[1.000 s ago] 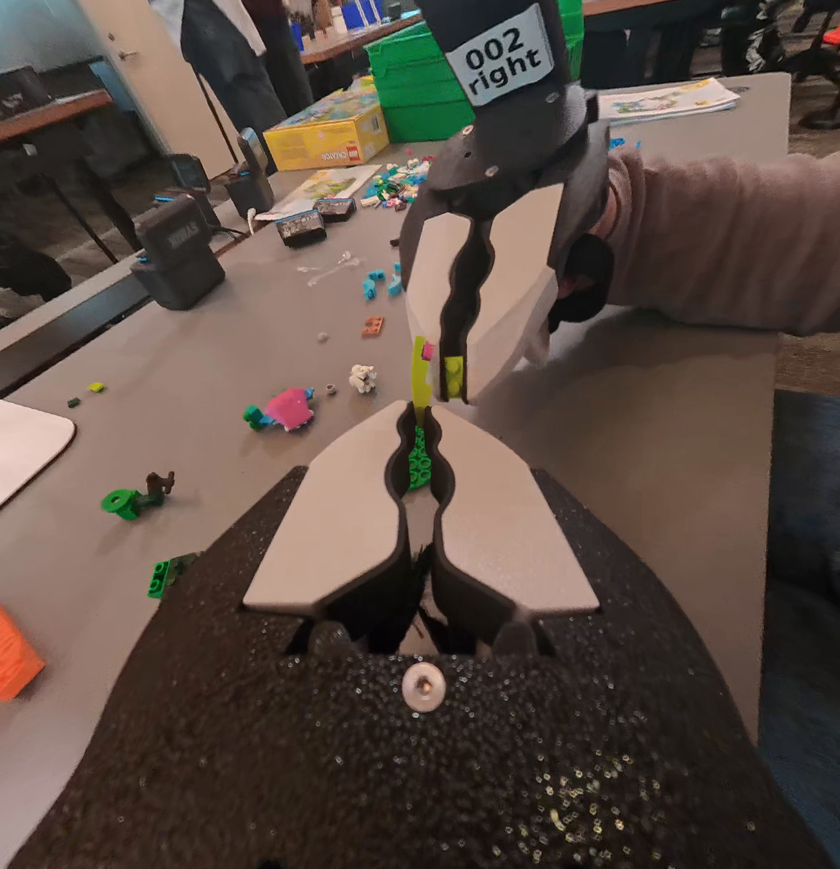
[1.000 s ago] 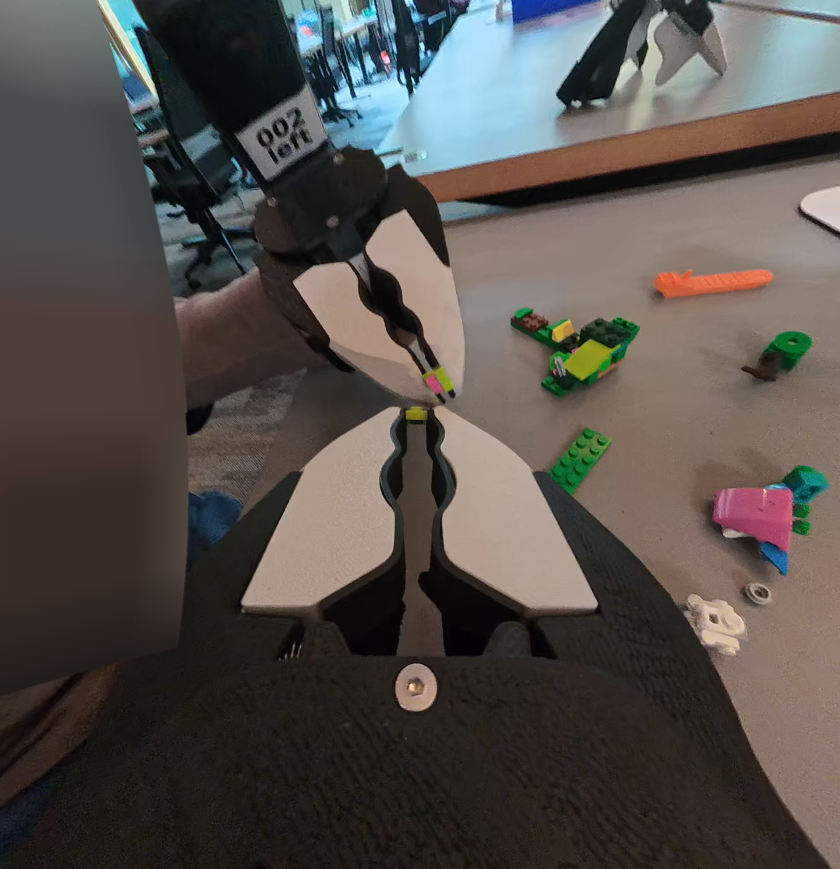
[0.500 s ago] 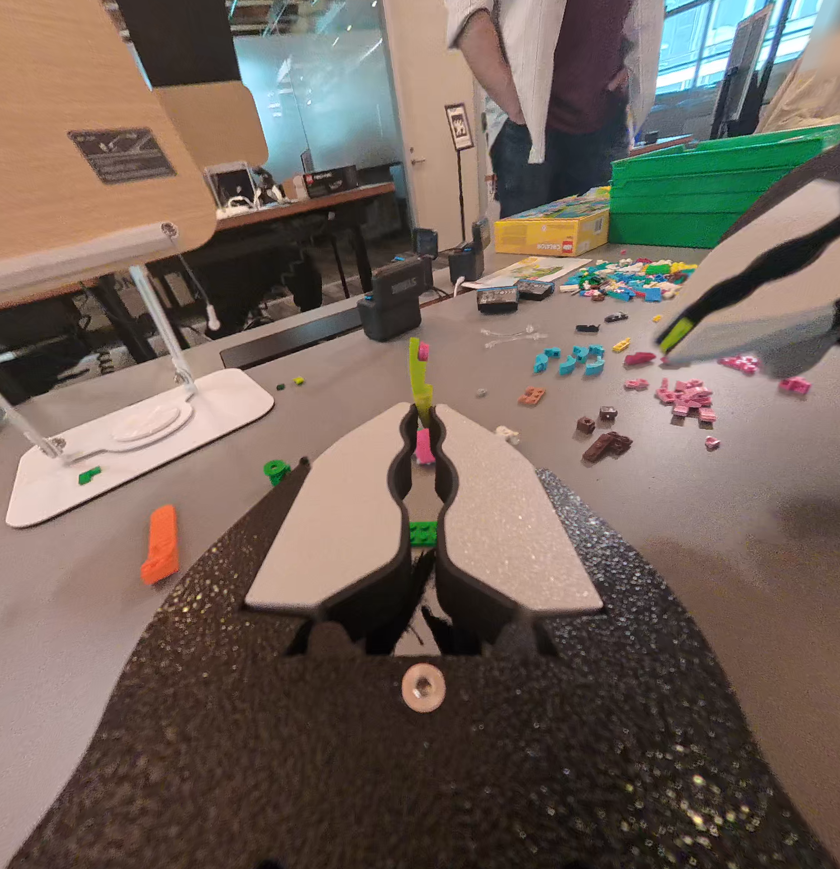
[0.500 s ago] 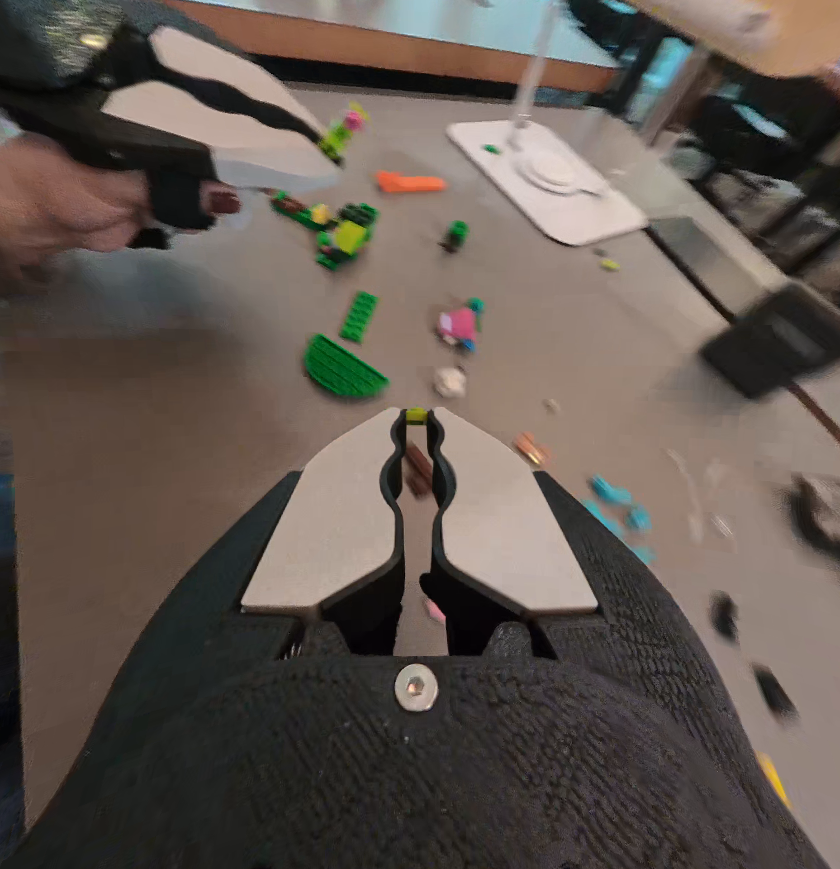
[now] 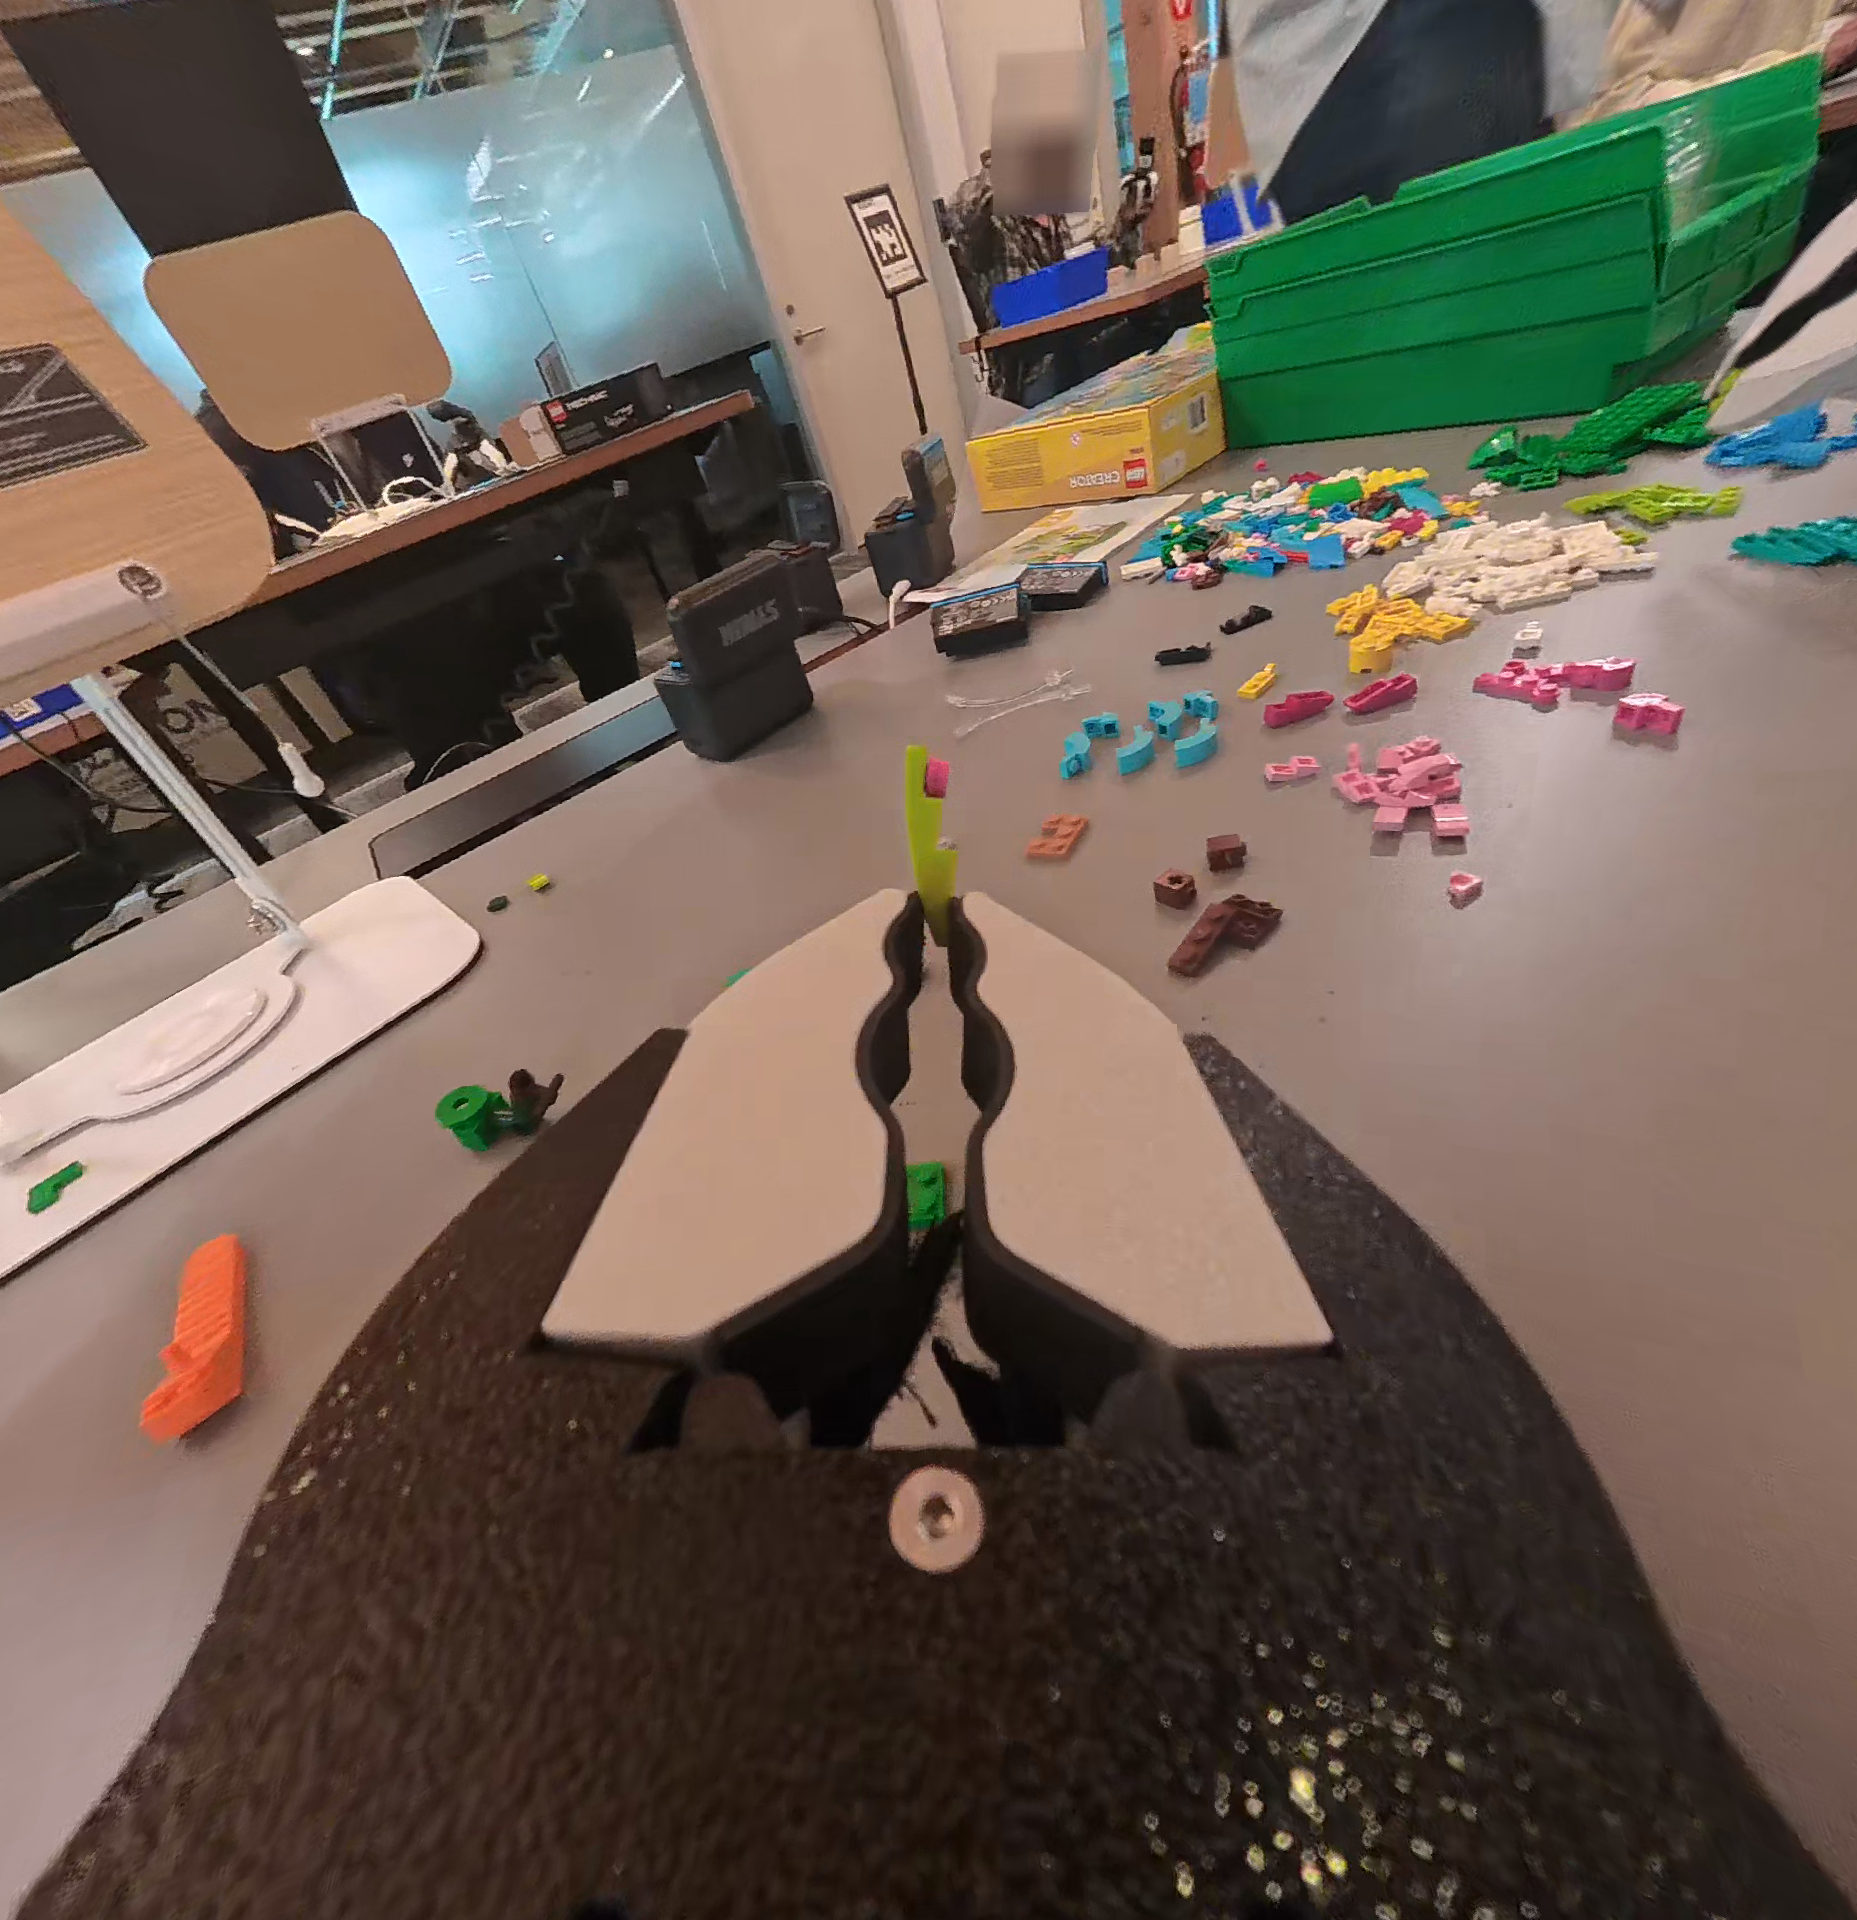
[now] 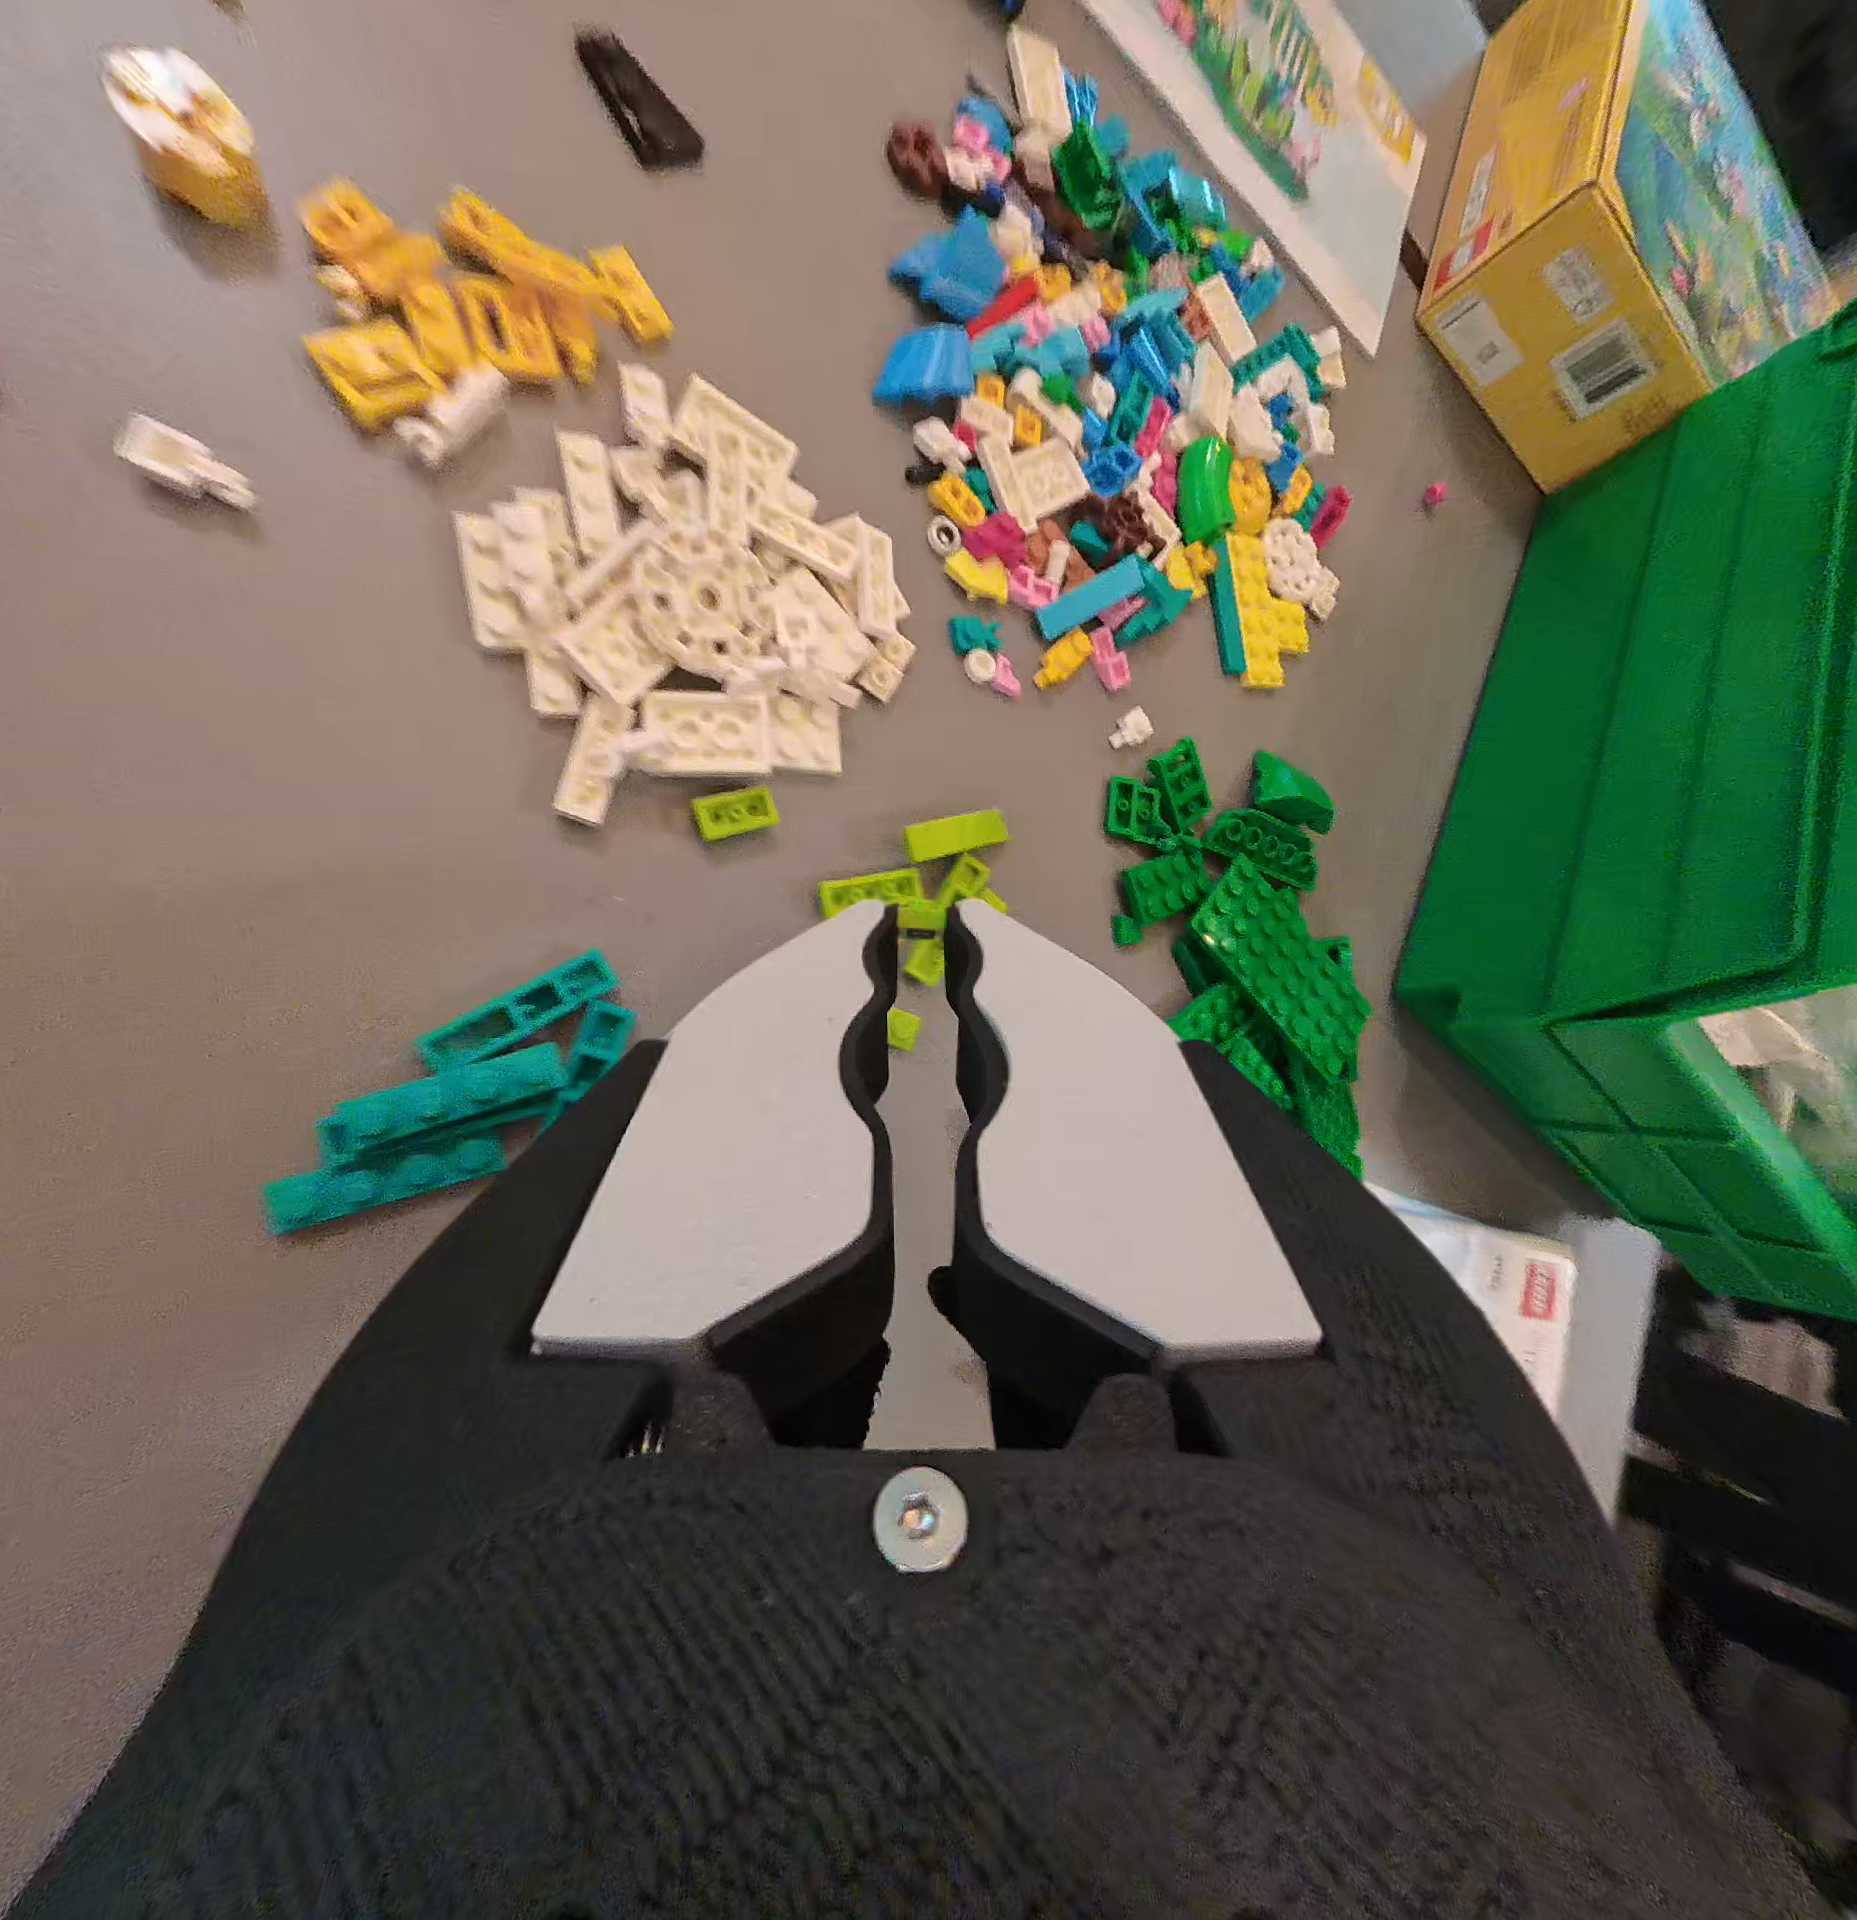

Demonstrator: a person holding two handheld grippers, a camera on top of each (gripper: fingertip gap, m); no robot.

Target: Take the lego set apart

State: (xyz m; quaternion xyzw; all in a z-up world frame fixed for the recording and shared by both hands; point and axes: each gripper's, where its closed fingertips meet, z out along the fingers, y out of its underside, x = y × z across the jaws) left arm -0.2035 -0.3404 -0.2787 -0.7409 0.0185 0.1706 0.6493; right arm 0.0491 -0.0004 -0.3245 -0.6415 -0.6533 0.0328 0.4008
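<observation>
My left gripper is shut on a thin lime-green lego piece with a small pink stud at its top; it stands upright out of the fingertips above the grey table. My right gripper is shut on a small lime brick and hangs tip-down just over a pile of lime pieces. In the left wrist view the right gripper shows blurred at the far right edge, well apart from the left one.
Sorted piles lie under the right gripper: white, yellow, mixed, green, teal. Green bins and a yellow box stand on the right. An orange separator, pink pieces and a white lamp base lie near the left gripper.
The two grippers have pulled apart. The right one carried the small lime brick away to the sorted piles; the left one swung up level, still holding the lime piece.
</observation>
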